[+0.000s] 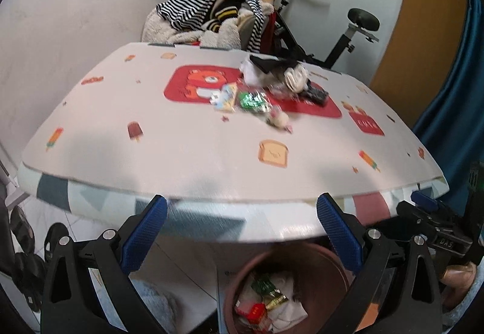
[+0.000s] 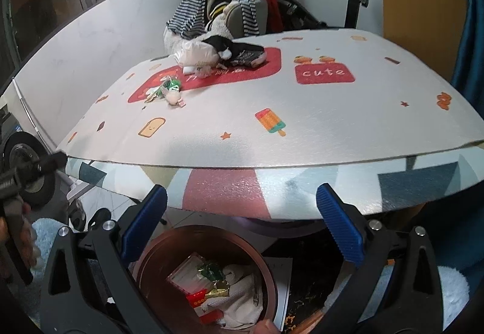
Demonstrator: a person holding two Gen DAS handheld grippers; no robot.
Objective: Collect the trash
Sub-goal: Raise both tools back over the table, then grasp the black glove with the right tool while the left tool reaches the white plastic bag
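While both grippers are held just off the near edge of the worktop (image 1: 187, 152), a white surface printed with popsicles, toast slices and red panels, nothing is gripped by either. The jaws of the left gripper (image 1: 242, 231) are spread wide and empty, and the same is seen of the right gripper (image 2: 242, 225), whose blue ribbed fingers (image 2: 340, 228) are parted over the bin. A round brown waste bin (image 1: 242, 273) is placed on the floor below the worktop edge, and crumpled white tissue, a red carton and a green-and-gold wrapper are already contained in it. On the worktop, well apart from both grippers, a cluster of trash is left: a yellow-and-blue snack packet (image 1: 227, 98), a crinkled green foil wrapper (image 1: 252, 101) just beside it, and a small pinkish wad of paper (image 1: 278, 119) nearer the edge. Behind these, a crumpled white plastic bag (image 2: 193, 54) is seen touching a black-and-white bundle (image 2: 239, 51). A chair piled with striped clothing (image 1: 211, 4) is placed beyond the far edge.
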